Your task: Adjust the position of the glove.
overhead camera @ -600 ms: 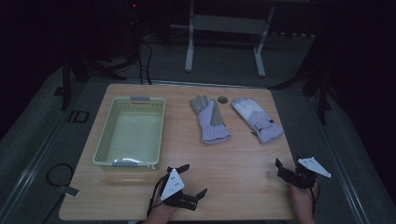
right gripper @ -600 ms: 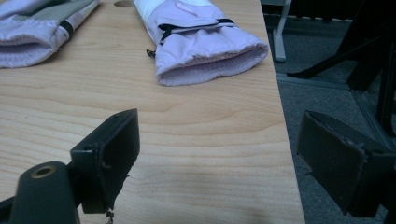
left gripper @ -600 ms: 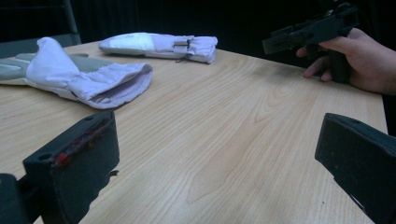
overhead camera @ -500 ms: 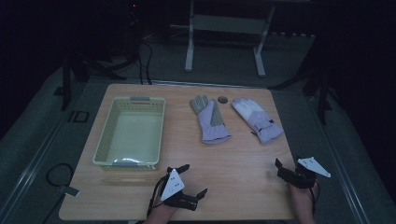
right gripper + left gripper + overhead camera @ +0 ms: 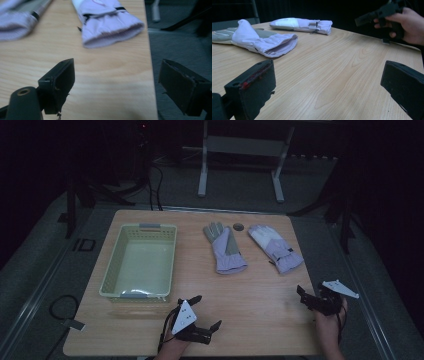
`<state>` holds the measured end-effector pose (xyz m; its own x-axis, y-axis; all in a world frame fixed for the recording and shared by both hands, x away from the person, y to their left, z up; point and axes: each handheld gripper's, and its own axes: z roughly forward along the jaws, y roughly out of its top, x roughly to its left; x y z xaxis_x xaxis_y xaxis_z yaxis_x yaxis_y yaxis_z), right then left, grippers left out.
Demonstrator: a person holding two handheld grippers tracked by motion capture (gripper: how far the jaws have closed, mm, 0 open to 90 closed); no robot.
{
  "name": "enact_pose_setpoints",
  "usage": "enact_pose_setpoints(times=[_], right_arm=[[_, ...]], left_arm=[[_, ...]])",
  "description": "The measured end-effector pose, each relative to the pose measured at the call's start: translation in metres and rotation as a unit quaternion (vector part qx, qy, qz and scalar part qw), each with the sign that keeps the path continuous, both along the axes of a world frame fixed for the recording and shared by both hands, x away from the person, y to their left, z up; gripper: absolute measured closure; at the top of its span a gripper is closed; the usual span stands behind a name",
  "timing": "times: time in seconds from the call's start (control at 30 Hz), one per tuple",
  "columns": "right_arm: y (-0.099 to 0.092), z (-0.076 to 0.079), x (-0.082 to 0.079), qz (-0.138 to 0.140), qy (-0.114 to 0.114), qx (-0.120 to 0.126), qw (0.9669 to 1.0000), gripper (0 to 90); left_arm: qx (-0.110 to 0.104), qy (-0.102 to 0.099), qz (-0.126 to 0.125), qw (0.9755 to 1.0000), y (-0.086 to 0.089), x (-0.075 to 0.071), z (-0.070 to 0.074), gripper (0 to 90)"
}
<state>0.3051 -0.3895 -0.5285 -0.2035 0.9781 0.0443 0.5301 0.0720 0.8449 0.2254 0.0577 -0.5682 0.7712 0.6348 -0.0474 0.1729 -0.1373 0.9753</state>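
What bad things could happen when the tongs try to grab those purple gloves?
The right glove lies close to the right edge of the table, so a clumsy nudge from the right tongs might push it off. The left glove is soft and floppy, so the open left tongs might pinch just one layer and let it slip. A small dark disc beside the gloves could get knocked away.

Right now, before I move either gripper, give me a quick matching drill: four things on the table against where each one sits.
Things:
1. basket
2. palm-up glove
3. white-backed glove
4. left gripper

Places:
A. near table edge, jaws open
B. rightmost of the pair
C. left part of the table
D. between the basket and the other glove

Pairs: 1-C, 2-D, 3-B, 4-A
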Motion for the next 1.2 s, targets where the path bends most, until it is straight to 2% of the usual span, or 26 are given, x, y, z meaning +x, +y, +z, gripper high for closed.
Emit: enact_pose_setpoints(times=[0.03, 0.1, 0.23, 0.27, 0.3, 0.33, 0.37, 0.47, 0.67, 0.7, 0.73, 0.8, 1.0, 1.13, 1.2], right_arm=[[0.0, 0.008, 0.005, -0.013, -0.005, -0.008, 0.9999, 14.3], [0.002, 0.018, 0.01, -0.017, -0.018, -0.009, 0.9997, 13.7], [0.01, 0.037, 0.019, 0.005, -0.028, -0.014, 0.9995, 12.3], [0.01, 0.037, 0.019, 0.005, -0.028, -0.014, 0.9995, 12.3], [0.014, 0.048, 0.023, 0.01, -0.033, -0.014, 0.9993, 12.2], [0.014, 0.048, 0.023, 0.01, -0.033, -0.014, 0.9993, 12.2], [0.018, 0.059, 0.028, 0.017, -0.038, -0.014, 0.9991, 11.5], [0.024, 0.075, 0.035, 0.03, -0.047, -0.007, 0.9984, 11.2], [0.042, 0.105, 0.046, 0.058, -0.071, -0.008, 0.9958, 13.1], [0.042, 0.105, 0.046, 0.058, -0.071, -0.008, 0.9958, 13.1], [0.049, 0.114, 0.05, 0.065, -0.077, -0.007, 0.9949, 13.3], [0.056, 0.123, 0.054, 0.076, -0.081, -0.007, 0.9938, 13.5], [0.075, 0.143, 0.065, 0.097, -0.088, -0.008, 0.9914, 16.1], [0.089, 0.15, 0.072, 0.11, -0.088, -0.011, 0.99, 17.4], [0.089, 0.15, 0.072, 0.11, -0.088, -0.011, 0.99, 17.4]], left_arm=[[-0.002, 0.0, 0.001, 1.0, 0.0, 0.0, 0.0, 0.0], [-0.002, 0.0, 0.001, 1.0, 0.0, 0.0, 0.0, 0.0], [-0.001, -0.001, 0.0, 1.0, 0.0, 0.0, 0.0, 0.0], [-0.001, -0.001, 0.0, 1.0, 0.0, 0.0, 0.0, 0.0], [-0.001, -0.002, -0.001, 1.0, 0.0, 0.0, 0.0, 0.0], [-0.001, -0.002, -0.001, 1.0, 0.0, 0.0, 0.0, 0.0], [0.0, -0.002, -0.001, 1.0, 0.0, 0.0, 0.0, 0.0], [0.0, -0.002, -0.002, 1.0, 0.0, 0.0, 0.0, 0.0], [0.0, -0.002, -0.003, 1.0, 0.0, 0.0, 0.0, 0.0], [-0.001, -0.002, -0.003, 1.0, 0.0, 0.0, 0.0, 0.0], [-0.001, -0.003, -0.003, 1.0, 0.0, 0.0, 0.0, 0.0], [-0.001, -0.003, -0.004, 1.0, 0.0, 0.0, 0.0, 0.0], [0.0, -0.003, -0.006, 1.0, 0.0, 0.0, 0.0, 0.0], [-0.001, -0.004, -0.007, 1.0, 0.0, 0.0, 0.0, 0.0], [-0.001, -0.003, -0.007, 1.0, 0.0, 0.0, 0.0, 0.0]])
